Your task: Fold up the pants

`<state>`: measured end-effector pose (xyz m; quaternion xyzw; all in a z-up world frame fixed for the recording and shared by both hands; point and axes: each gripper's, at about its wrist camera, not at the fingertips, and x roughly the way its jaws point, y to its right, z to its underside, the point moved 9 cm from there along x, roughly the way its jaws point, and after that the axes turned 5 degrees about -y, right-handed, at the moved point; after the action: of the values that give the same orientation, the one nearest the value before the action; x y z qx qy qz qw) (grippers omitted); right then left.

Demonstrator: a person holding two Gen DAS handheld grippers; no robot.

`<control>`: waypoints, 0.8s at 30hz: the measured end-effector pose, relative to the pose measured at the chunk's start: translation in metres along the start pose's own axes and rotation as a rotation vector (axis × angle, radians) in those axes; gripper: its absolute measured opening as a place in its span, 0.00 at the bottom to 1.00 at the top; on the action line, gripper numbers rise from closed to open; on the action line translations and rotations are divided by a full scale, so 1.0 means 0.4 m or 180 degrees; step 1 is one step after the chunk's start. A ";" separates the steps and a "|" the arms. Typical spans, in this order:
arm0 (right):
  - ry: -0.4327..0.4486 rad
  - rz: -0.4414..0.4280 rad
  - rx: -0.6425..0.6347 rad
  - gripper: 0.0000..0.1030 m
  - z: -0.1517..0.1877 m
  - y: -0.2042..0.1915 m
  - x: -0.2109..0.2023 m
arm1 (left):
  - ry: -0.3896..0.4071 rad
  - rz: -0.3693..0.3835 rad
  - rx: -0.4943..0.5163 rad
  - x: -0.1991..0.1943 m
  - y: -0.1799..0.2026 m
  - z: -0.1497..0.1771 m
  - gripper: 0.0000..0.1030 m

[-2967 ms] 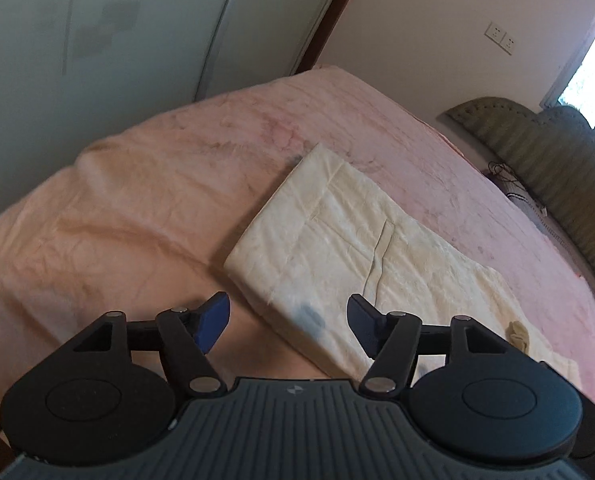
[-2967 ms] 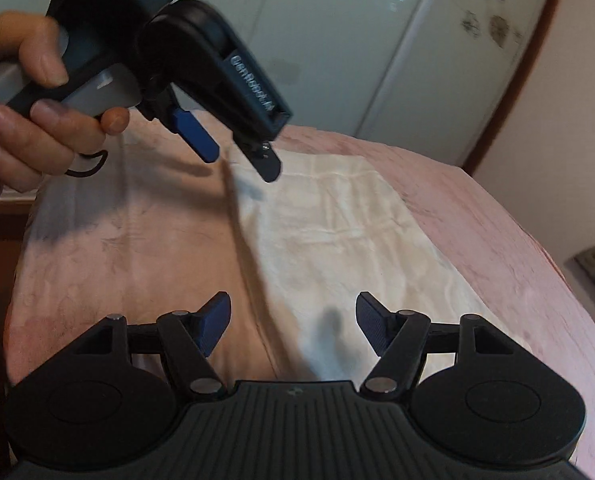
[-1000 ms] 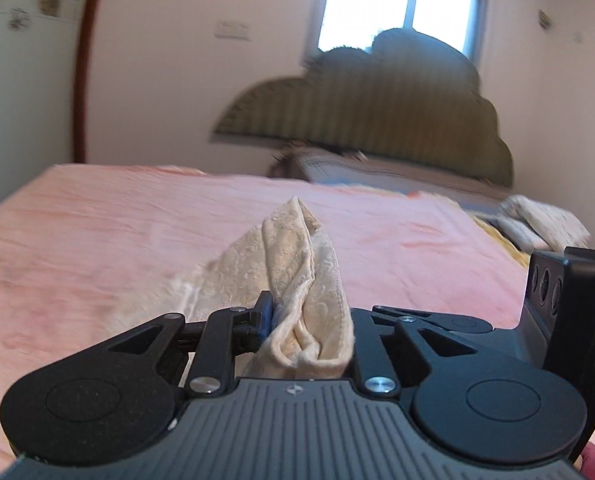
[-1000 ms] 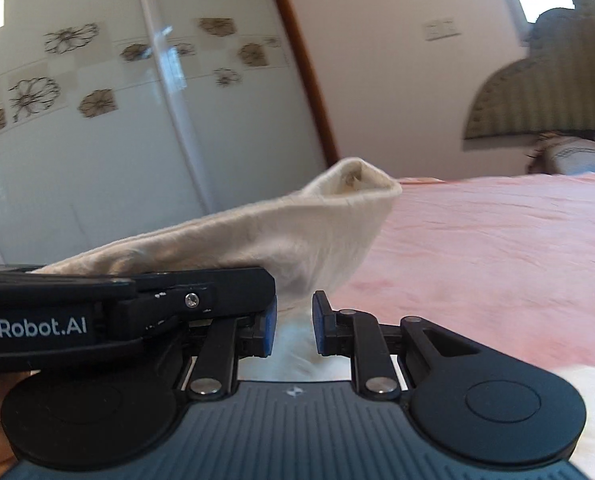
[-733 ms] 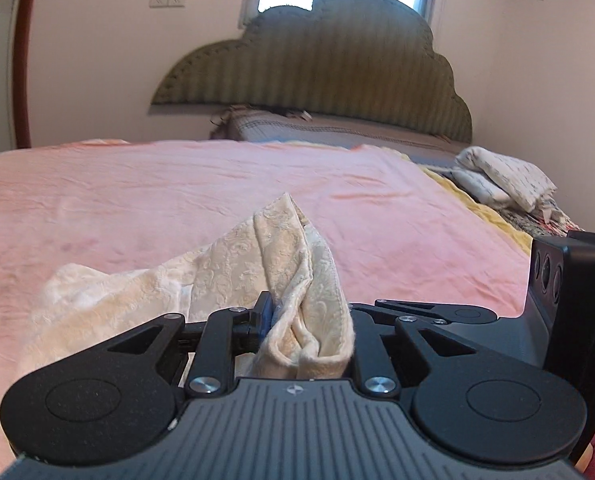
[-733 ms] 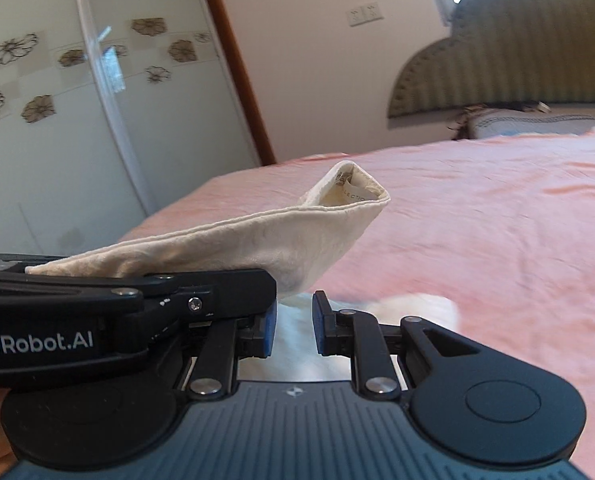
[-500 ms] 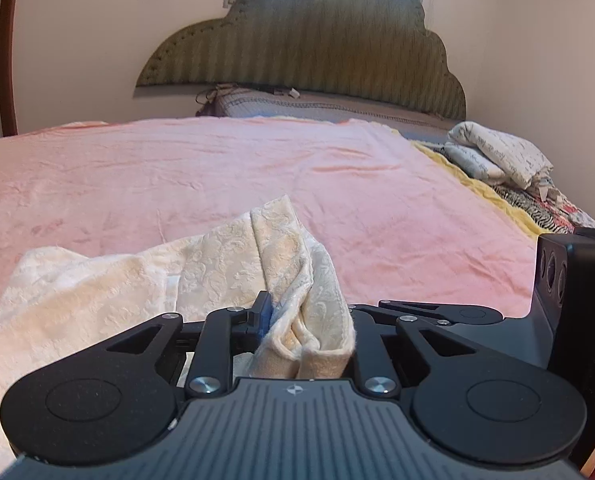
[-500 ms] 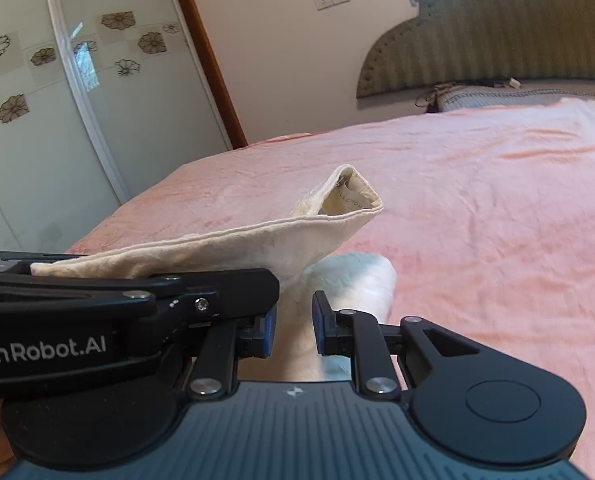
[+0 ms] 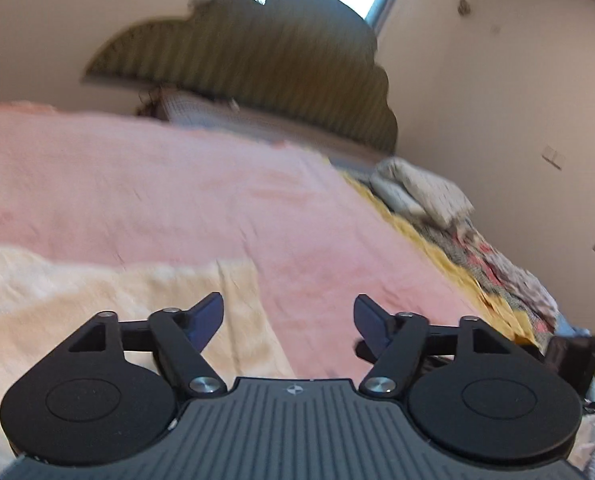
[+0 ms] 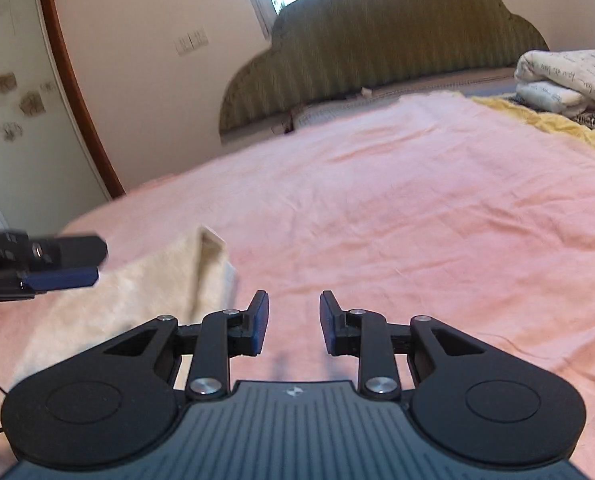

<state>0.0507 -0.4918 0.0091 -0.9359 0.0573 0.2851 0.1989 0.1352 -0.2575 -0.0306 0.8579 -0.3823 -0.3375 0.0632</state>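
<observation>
The cream pants [image 9: 109, 300] lie folded flat on the pink bedspread [image 9: 177, 196], at lower left in the left wrist view. They also show at left in the right wrist view [image 10: 149, 280]. My left gripper [image 9: 289, 316] is open and empty, just above the pants' right edge. My right gripper [image 10: 293, 320] is open and empty over bare bedspread [image 10: 417, 208], to the right of the pants. The left gripper's fingertips [image 10: 63, 276] reach in from the left of the right wrist view, above the pants.
A dark green scalloped headboard [image 9: 265, 60] stands at the far end of the bed. Folded white bedding [image 10: 565, 76] and patterned blankets [image 9: 497, 264] lie along the bed's right side. A glass wardrobe door [image 10: 13, 120] is at left.
Both grippers were shut on the lifted pants edge. Both have opened and let go, and the pants now lie flat, folded over on the bed.
</observation>
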 end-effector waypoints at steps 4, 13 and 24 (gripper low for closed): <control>0.0068 -0.0336 -0.0294 0.26 -0.008 -0.118 -0.034 | -0.0024 -0.0515 -0.0028 -0.083 -0.123 -0.011 0.74; -0.0445 -0.0841 -0.0347 0.26 0.099 -0.223 -0.041 | -0.0293 -0.0926 -0.0606 -0.256 -0.411 0.111 0.74; -0.0578 -0.1051 0.0200 0.64 0.145 -0.206 -0.037 | -0.0351 -0.0754 0.0161 -0.231 -0.276 0.153 0.74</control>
<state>0.0270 -0.3931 0.0014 -0.8963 -0.1064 0.3299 0.2764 0.1202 -0.1063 -0.0687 0.8785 -0.2896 -0.3795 -0.0199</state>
